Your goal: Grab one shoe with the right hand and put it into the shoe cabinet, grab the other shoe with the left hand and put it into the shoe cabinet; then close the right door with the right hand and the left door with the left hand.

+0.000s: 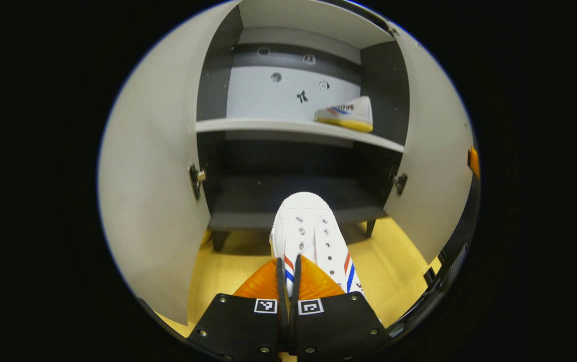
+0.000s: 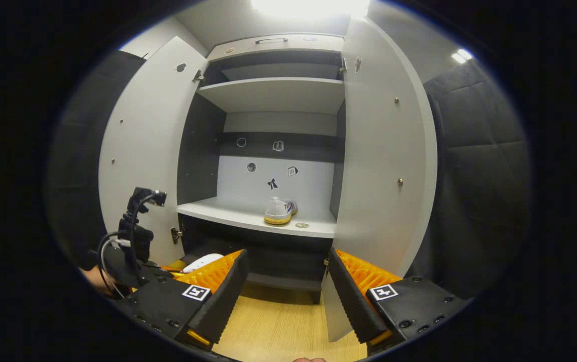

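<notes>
My left gripper [image 1: 288, 265] is shut on the side of a white shoe [image 1: 313, 234] with red and blue stripes, held toe-forward in front of the open shoe cabinet's dark lower shelf [image 1: 288, 201]. The matching shoe [image 1: 346, 114] rests on the right end of the pale middle shelf [image 1: 268, 125]. In the right gripper view that shoe [image 2: 279, 211] sits mid-shelf, and my right gripper [image 2: 288, 296] stands open with nothing in it, below and before the cabinet. The left gripper [image 2: 135, 241] and the toe of its shoe [image 2: 204, 261] show at the lower left there.
Both cabinet doors stand wide open: the left door [image 2: 142, 151] and the right door [image 2: 384, 166] flank the opening. An upper shelf [image 2: 273, 93] sits above. The floor [image 2: 278, 322] is yellow wood. Dark padded wall [image 2: 474, 176] stands to the right.
</notes>
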